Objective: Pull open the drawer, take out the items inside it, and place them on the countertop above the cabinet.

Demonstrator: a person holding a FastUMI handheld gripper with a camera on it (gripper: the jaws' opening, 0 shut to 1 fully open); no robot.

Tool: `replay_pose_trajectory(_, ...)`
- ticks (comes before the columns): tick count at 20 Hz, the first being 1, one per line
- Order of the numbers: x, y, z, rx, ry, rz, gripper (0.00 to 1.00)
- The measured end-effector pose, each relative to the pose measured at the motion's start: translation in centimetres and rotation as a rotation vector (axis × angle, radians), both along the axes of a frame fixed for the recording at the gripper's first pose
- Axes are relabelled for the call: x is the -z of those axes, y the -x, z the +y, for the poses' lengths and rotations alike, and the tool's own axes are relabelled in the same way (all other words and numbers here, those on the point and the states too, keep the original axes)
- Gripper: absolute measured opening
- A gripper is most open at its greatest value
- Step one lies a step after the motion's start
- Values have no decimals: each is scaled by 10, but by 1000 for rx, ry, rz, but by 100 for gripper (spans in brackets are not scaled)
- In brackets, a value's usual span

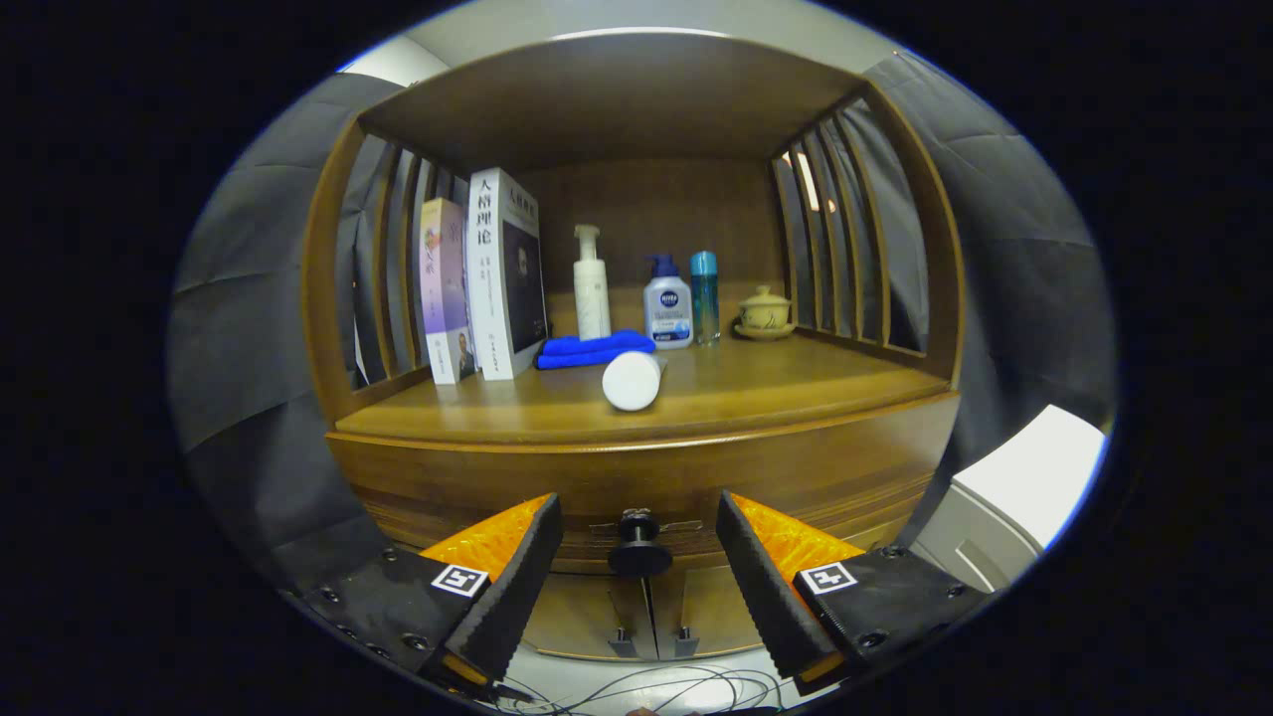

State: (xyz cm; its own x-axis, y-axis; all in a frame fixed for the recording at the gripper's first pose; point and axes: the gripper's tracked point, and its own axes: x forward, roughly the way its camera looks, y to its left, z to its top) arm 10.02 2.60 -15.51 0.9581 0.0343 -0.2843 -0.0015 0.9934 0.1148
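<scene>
A wooden cabinet has a drawer [477, 492] just under its countertop [756, 388]. The drawer's dark round knob [638, 545] sits between my two fingers, a little ahead of them. My gripper [638, 557] is open, with a wide gap on each side of the knob and neither finger touching it. The drawer front looks flush with the cabinet. A white cylinder [633, 380] lies on its side on the countertop near the front edge. What is inside the drawer is hidden.
On the countertop stand two books [487, 278], a white pump bottle [591, 283], a blue-capped pump bottle [667, 303], a slim blue bottle [705, 296], a lidded cup on a saucer [764, 312] and a folded blue cloth [593, 349]. Cabinet doors [646, 622] are below. A white box [1024, 487] stands to the right. Cables [646, 686] lie on the floor.
</scene>
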Motion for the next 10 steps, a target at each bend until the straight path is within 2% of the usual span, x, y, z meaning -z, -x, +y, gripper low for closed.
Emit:
replay_pose_trajectory(6, -50, 56, -6, -44, -21, -78, 98)
replay_pose_trajectory(10, -108, 88, -17, -47, -39, -173, 98)
